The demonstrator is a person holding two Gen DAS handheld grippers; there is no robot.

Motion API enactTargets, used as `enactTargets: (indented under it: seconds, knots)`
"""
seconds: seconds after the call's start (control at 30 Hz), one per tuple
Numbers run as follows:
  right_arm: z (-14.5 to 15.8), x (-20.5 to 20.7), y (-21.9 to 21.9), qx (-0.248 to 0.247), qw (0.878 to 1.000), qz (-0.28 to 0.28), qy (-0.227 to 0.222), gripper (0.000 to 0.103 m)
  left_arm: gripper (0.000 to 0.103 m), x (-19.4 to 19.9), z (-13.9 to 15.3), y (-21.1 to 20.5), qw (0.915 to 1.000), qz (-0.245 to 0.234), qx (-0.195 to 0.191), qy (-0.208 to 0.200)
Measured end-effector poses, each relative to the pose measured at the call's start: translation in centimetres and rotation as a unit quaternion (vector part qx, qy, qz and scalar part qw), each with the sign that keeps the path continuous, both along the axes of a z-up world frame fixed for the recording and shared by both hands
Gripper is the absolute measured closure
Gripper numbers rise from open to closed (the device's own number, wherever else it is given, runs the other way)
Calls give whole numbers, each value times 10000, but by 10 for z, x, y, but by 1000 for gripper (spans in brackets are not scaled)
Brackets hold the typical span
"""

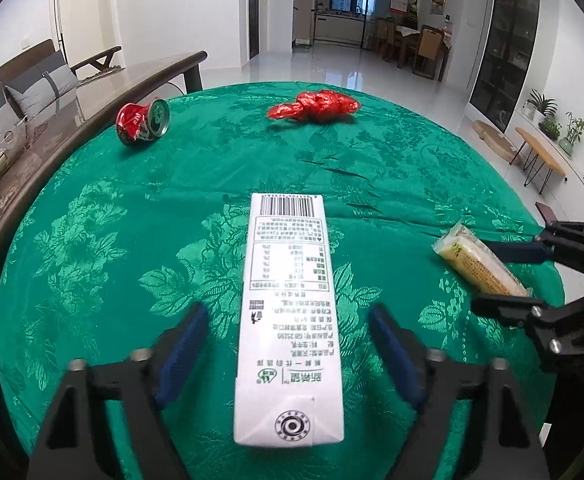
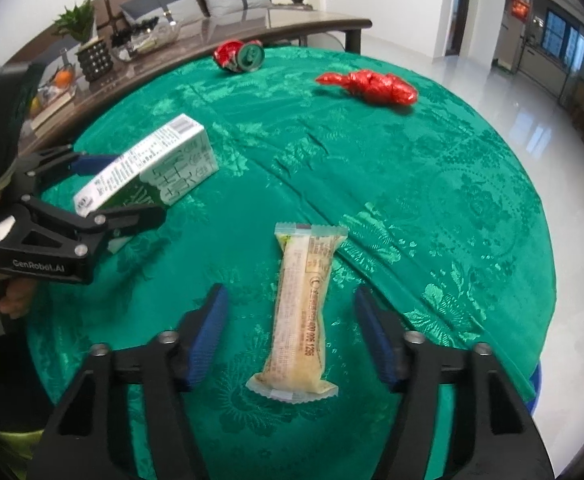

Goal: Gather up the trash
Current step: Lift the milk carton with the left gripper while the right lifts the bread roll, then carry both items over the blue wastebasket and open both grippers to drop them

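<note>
A white milk carton (image 1: 287, 304) lies flat on the green tablecloth (image 1: 111, 248), lengthwise between the blue pads of my left gripper (image 1: 287, 308). There is a gap on each side, so the jaws stand open around it. A beige wrapped snack bar (image 2: 302, 312) lies between the pads of my right gripper (image 2: 290, 291), also open and clear of the wrapper. In the left wrist view the snack bar (image 1: 476, 260) sits inside the right gripper (image 1: 508, 276). In the right wrist view the carton (image 2: 151, 168) sits inside the left gripper (image 2: 141, 184). A crushed red can (image 1: 141, 124) and a crumpled red bag (image 1: 316, 107) lie at the far side.
A dark wooden side table (image 2: 251, 28) with a potted plant (image 2: 79, 24), a fruit bowl and a glass dish runs along the far left of the round table. A sofa stands behind it. Something blue (image 2: 536, 380) shows below the table's right edge. Beyond lies white tiled floor.
</note>
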State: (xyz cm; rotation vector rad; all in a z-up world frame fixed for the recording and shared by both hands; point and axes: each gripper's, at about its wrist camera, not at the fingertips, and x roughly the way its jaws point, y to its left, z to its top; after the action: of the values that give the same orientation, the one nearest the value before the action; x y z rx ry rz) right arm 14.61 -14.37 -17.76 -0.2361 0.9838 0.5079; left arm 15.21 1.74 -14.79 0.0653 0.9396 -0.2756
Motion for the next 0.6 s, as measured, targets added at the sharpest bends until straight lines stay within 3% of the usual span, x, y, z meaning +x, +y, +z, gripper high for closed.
enactTargets:
  seconds: [0.07, 0.1, 0.23, 0.43, 0.6]
  knots:
    - [-3, 2, 1, -16, 10000, -34, 76, 77, 49, 1, -2, 1, 10000, -9, -21, 65]
    - [-4, 2, 0, -17, 9999, -68, 107, 83, 63, 1, -3, 2, 10000, 9, -11, 79]
    - [1, 0, -8, 195, 9996, -207, 87, 86, 63, -2, 2, 10, 9998, 61, -182, -12]
    - [10, -5, -24, 698, 9970, -341, 62, 86, 64, -10, 10, 14, 9972, 98, -747, -26]
    - [17, -9, -50, 1193, 9911, -575, 156, 87, 64, -20, 21, -15, 9971, -80, -756, -56]
